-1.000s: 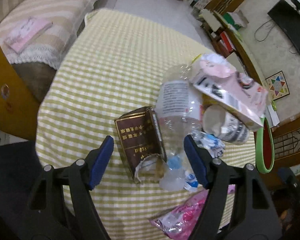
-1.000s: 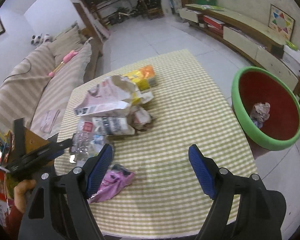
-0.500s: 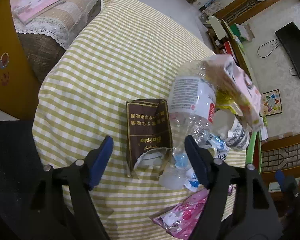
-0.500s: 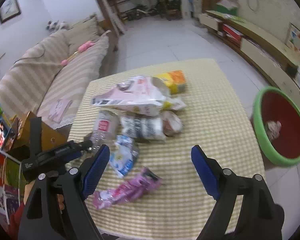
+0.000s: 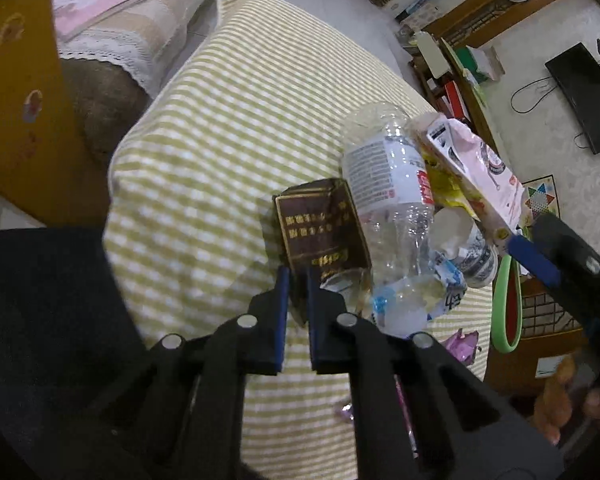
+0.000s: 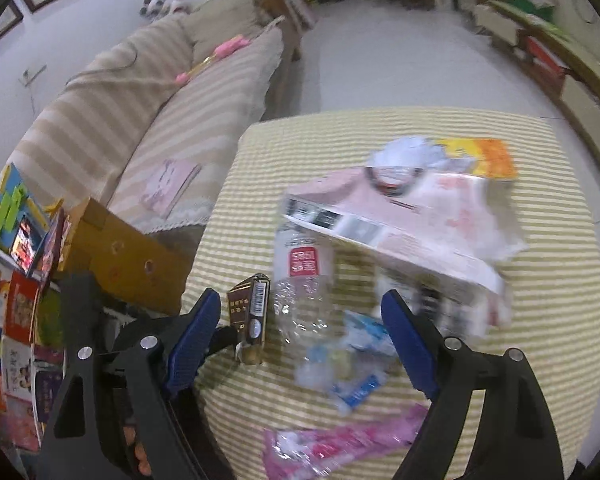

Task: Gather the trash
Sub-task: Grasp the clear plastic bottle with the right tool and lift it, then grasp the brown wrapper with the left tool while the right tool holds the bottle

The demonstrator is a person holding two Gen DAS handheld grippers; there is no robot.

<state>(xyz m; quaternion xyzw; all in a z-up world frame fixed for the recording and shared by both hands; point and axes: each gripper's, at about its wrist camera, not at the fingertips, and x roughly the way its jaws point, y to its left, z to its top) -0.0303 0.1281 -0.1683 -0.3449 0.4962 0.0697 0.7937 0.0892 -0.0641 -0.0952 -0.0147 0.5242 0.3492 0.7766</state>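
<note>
The brown box (image 5: 320,228) lay near the table's (image 5: 228,128) left edge, beside the bottle (image 5: 384,168). The left gripper (image 5: 296,292), wide a second before, had pinched narrow on the box's torn near edge. The right gripper (image 6: 300,320), jaws wide and empty, had swung in over the wrappers (image 6: 352,364). Bare cloth lay open beyond the box, the green bin (image 5: 504,300) off the right edge.

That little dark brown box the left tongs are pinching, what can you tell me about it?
The brown box looks like a small cardboard pack, dark brown with gold lettering and a gold border, and a barcode on one narrow side. Its near end is torn open. It lies on the checked tablecloth beside a crushed clear bottle. The left tongs are shut on its torn near corner.
</note>
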